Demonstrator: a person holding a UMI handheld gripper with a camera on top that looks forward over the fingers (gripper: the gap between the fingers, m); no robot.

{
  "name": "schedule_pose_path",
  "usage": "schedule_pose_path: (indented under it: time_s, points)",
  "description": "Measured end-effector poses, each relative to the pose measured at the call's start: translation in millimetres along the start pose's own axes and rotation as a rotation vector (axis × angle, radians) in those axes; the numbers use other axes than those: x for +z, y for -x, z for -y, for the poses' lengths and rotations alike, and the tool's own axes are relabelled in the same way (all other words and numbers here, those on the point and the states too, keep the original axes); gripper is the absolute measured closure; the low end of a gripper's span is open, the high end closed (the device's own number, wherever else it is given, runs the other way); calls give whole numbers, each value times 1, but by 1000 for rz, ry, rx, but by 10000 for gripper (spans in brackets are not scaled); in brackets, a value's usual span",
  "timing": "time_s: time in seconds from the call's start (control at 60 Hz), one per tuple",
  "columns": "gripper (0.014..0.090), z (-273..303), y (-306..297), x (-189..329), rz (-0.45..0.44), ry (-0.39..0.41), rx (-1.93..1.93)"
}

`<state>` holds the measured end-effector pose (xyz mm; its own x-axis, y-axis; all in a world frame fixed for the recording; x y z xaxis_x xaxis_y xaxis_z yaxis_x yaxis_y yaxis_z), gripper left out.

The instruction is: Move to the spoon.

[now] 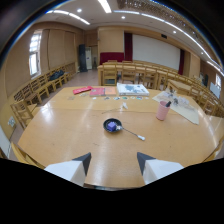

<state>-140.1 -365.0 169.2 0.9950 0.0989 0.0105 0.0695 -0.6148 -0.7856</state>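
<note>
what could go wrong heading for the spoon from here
The spoon lies with one end in or against the small dark bowl, so a low approach may knock the bowl or flip the spoon out. The handle lies flat on the glossy table and may slide away from the fingers. The gripper is open and well short of it; drifting toward the pink cup beyond could tip that over.

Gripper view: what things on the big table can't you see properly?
- Small dark blue bowl in the gripper view: too small to tell what is inside.
- White-handled spoon: its head lies at the bowl, where it cannot be made out.
- Pink cup: the dark thing on top is too small to name.
- Open claw: its lower part is cut off by darkness.
</note>
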Motion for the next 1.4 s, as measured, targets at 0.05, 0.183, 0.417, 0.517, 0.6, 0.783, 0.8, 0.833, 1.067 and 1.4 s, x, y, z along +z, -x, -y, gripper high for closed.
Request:
schedule_pose_path:
  time_s: [0.05, 0.183, 0.417, 0.517, 0.6, 0.783, 0.8, 0.833, 1.067, 1.4]
  points:
    - [181, 6, 24, 3, 6, 1, -7]
    - [182, -5, 30, -6, 13, 9, -15]
    - [181, -39, 7, 0, -15, 64, -5]
    - [183, -37, -13, 13, -43, 61, 1]
    - [182, -29, -29, 34, -57, 64, -4]
    - [182, -8, -50, 96, -50, 61, -13]
    - [181, -6, -51, 103, -48, 63, -13]
    - [181, -4, -51, 115, -43, 66, -9]
    - [182, 4, -59, 178, -21, 102, 27]
    - [186, 0, -61, 201, -22, 116, 13]
